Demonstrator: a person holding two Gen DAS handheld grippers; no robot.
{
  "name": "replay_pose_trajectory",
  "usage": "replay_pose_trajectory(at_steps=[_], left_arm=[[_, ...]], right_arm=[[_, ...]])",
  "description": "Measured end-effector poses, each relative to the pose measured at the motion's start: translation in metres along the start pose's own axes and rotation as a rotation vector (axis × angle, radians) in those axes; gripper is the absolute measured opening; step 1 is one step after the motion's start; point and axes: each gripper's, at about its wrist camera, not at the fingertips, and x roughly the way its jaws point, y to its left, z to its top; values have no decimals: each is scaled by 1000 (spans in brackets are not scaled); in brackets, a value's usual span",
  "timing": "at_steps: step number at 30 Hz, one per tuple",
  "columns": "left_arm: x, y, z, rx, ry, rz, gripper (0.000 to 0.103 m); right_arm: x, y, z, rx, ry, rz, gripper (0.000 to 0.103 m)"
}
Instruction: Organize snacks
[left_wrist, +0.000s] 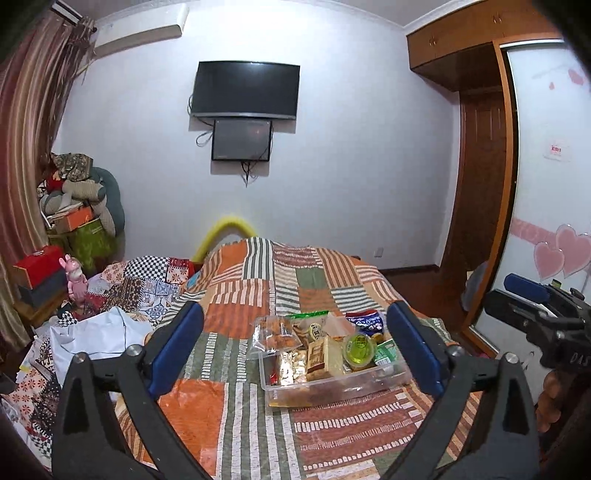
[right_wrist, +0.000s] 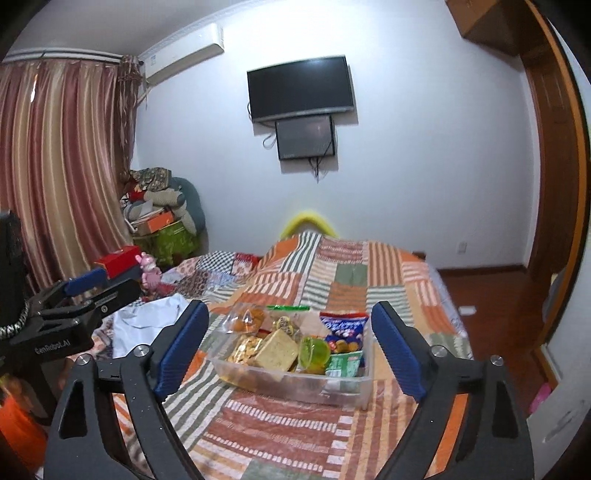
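The left gripper (left_wrist: 295, 354) has its jaws spread wide and holds nothing; its blue pads stand on either side of the clear plastic box (left_wrist: 334, 384), raised above the bed and short of touching it. The right gripper (right_wrist: 290, 349) is likewise wide open and empty, its pads framing the same box (right_wrist: 295, 386) from a little further right. Each gripper shows at the edge of the other's view: the right one (left_wrist: 532, 295) to the right of the box, the left one (right_wrist: 88, 284) to the left of it.

The box sits on the patchwork bedspread (left_wrist: 258, 291) near the foot of the bed and is heaped with snacks. Inside it a tan wrapped block (right_wrist: 277, 349) leans against a green jelly cup (right_wrist: 314, 352), with a golden packet (right_wrist: 245, 347) left of the block and a green packet (right_wrist: 343, 363) at the box's right end. A blue bag (right_wrist: 345, 328) stands at the back right of the box, and a clear bag of orange-brown pieces (right_wrist: 245, 317) rests at its back left, over the rim.

Left of the box a white cloth (left_wrist: 96, 332) lies crumpled on the bed. Beyond the box, on the far wall, hangs a dark television (left_wrist: 245, 90) with a smaller screen (left_wrist: 242, 139) just below it. Striped curtains (right_wrist: 62, 166) hang left of the television.
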Motion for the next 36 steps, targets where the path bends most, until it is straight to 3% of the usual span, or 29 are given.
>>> replay_pose_trajectory(at_steps=[2, 8, 36], left_arm=[[-4, -1, -2, -7, -13, -5, 102], [-12, -7, -6, 7, -48, 17, 103], [-22, -16, -12, 20, -75, 12, 103]], right_arm=[[-3, 3, -1, -14, -28, -9, 103], [-10, 6, -2, -32, -84, -28, 103], [-13, 3, -6, -5, -72, -21, 103]])
